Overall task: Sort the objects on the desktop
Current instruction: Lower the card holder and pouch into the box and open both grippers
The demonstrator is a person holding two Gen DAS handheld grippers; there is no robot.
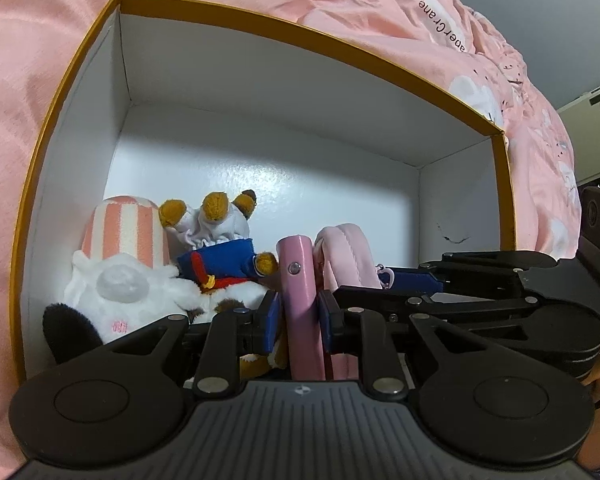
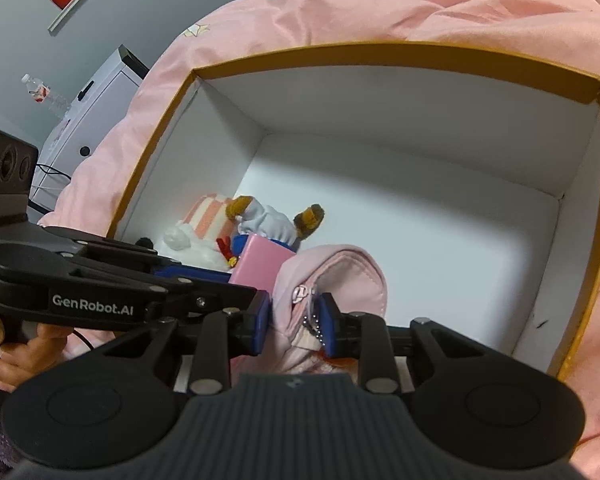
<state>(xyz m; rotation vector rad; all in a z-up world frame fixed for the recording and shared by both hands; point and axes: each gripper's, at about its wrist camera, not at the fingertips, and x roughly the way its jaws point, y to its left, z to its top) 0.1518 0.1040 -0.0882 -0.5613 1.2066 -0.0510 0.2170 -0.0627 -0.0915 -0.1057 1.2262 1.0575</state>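
The left gripper (image 1: 299,322) clamps one pink case (image 1: 300,280) and the right gripper (image 2: 294,322) clamps one pink pouch (image 2: 340,276) inside one white box (image 1: 260,136), beyond them two plush toys (image 1: 220,240) near its left wall, pink bedding (image 1: 28,60) behind.

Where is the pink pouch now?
The pink pouch is held in the right gripper over the box, beside the pink case in the left gripper.

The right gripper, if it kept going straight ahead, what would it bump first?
Probably the white box floor. The right gripper is shut on the soft pink zip pouch and points down into bare floor; depth is unclear.
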